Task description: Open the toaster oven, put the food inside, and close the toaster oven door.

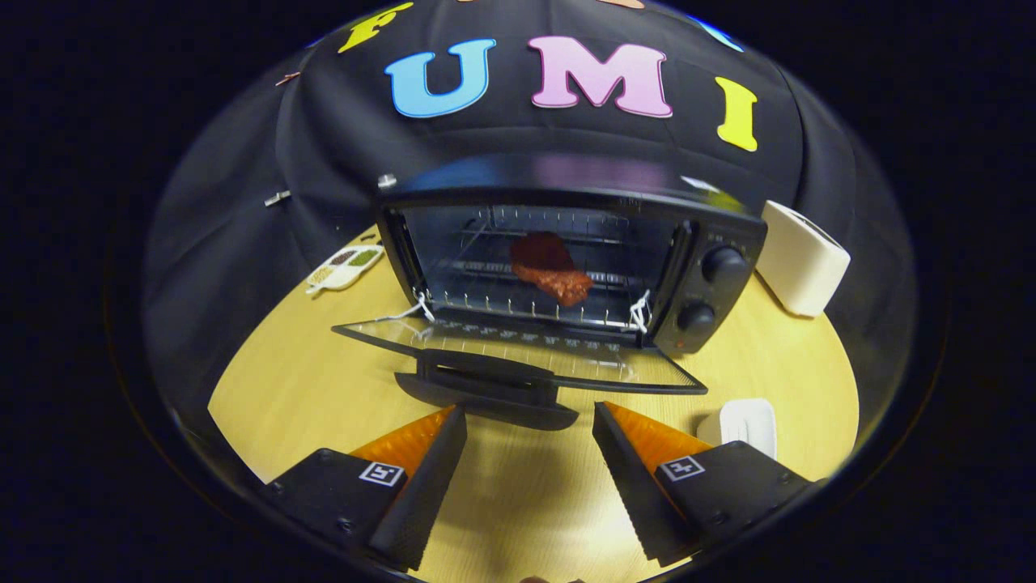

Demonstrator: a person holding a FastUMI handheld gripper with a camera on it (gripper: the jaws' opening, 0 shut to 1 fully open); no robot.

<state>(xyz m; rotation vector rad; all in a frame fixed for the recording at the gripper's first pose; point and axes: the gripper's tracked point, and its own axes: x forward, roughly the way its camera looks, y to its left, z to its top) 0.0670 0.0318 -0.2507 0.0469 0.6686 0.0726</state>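
Ahead of my tool, beyond both fingertips, the toaster oven stands on the yellow wooden table with its glass door dropped flat toward me. The door's dark handle lies just in front of my fingers, roughly level with the gap between them and a little toward the left one, but I am not touching it. Inside the oven, the food, a reddish-brown slab, rests on the wire rack, well beyond my reach from here. White string is tied at both front corners of the rack, near the door hinges.

My tool is spread wide, the two black fingers with their orange backs well apart, and only bare table shows between them; they hold nothing.

Two black knobs sit one above the other on the oven's right panel. To the right of the oven stands a white toaster, and a small white dish lies on the table just beside my right finger. Off to the oven's left lies a divided white tray with green and brown fillings.
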